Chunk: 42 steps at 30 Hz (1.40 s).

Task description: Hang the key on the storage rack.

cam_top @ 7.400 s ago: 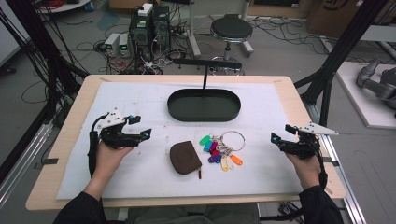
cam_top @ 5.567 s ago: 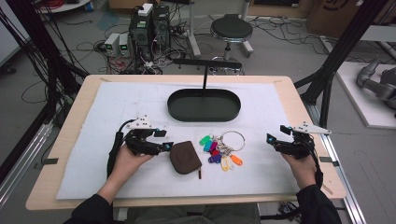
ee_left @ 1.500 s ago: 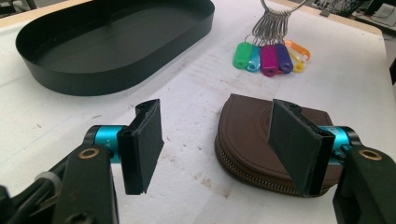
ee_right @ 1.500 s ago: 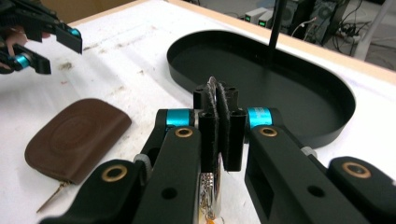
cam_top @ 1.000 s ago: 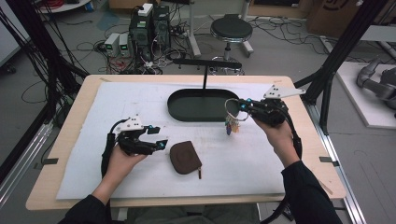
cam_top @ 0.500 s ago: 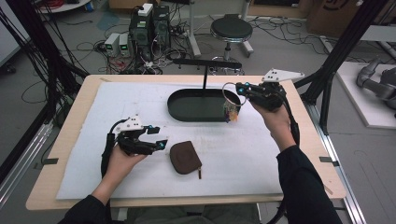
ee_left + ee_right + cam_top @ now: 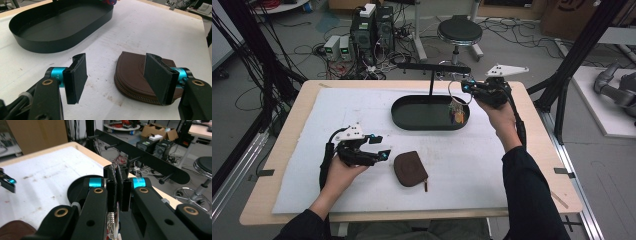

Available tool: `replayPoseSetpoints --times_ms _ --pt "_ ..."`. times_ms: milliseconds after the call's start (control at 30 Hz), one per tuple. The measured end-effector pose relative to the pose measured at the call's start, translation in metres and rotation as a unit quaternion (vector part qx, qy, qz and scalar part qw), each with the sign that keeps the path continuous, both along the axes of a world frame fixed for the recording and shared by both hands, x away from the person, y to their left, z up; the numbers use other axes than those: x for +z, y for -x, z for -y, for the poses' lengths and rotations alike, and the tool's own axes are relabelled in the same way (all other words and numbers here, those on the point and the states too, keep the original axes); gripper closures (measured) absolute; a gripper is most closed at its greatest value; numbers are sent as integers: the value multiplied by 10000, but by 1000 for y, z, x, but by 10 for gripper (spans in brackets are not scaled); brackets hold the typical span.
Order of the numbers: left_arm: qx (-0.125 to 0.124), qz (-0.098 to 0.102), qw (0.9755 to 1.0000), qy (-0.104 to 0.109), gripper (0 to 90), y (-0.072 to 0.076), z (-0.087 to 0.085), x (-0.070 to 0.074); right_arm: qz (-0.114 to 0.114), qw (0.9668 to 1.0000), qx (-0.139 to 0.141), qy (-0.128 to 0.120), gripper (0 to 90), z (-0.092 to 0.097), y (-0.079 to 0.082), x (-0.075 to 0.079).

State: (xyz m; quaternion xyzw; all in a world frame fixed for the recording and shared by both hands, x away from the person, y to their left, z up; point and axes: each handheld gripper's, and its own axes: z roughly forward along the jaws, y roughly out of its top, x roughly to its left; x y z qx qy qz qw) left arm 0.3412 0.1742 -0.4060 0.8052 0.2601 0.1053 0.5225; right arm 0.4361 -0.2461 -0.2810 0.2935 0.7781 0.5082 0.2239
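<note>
High view, item one: right gripper point(image 7: 467, 89), raised above the right end of the black oval tray point(image 7: 412, 121), jaws pressed together on the metal ring of a key bunch point(image 7: 456, 113). The ring stands up from the jaws; the coloured keys and tags hang below it, over the tray's right end, close to its inner wall. Whether they touch the tray floor cannot be told. Right gripper view: the two black jaws meet on a thin strip of ring, with keys showing beneath them point(image 7: 113, 220).

Item two: left gripper point(image 7: 379, 146), held low over the white mat point(image 7: 312, 125) at front left, jaws spread with nothing between them. Left gripper view: the pads point(image 7: 76, 77) stand well apart, the right-hand pad in front of a brown zip pouch point(image 7: 132, 72).

Item three: brown pouch, lying flat on the mat just right of the left gripper, apart from the tray.

Item four: black T-shaped stand point(image 7: 432, 70), its post rising from the far edge of the tray and its crossbar with pegs level with the right gripper.

Item five: wooden table point(image 7: 542, 150) under the mat.
</note>
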Motion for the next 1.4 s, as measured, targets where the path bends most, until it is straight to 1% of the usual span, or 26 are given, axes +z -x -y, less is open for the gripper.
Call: replayPoseSetpoints --times_ms 133,267,467,600,733,833,967,1233,1400 --pt "12 8 10000 15 353 0 -1 0 70 10000 -41 -13 885 -3 -6 1" --pt "21 11 10000 16 353 1 -2 0 14 9999 -144 35 885 -2 -14 -2" --pt "42 -16 10000 23 352 1 -3 -1 -47 9995 -326 -35 885 6 -29 -10" --pt "31 -13 10000 14 353 1 -4 -1 -109 9986 -505 -104 884 13 -38 -16" --pt "44 -45 10000 23 353 1 -4 -2 -104 9982 -578 -77 884 14 -43 -19" --pt "37 -37 10000 19 353 1 -4 -2 -112 9981 -591 -152 884 14 -46 -21" --pt "37 -43 10000 32 352 1 -5 -3 -125 9976 -652 -175 884 13 -51 -25" --pt "58 -56 10000 39 352 1 -7 -4 -164 9964 -786 -282 884 19 -58 -30" --pt "60 -65 10000 29 352 1 -7 -4 -189 9961 -809 -283 884 20 -60 -32"
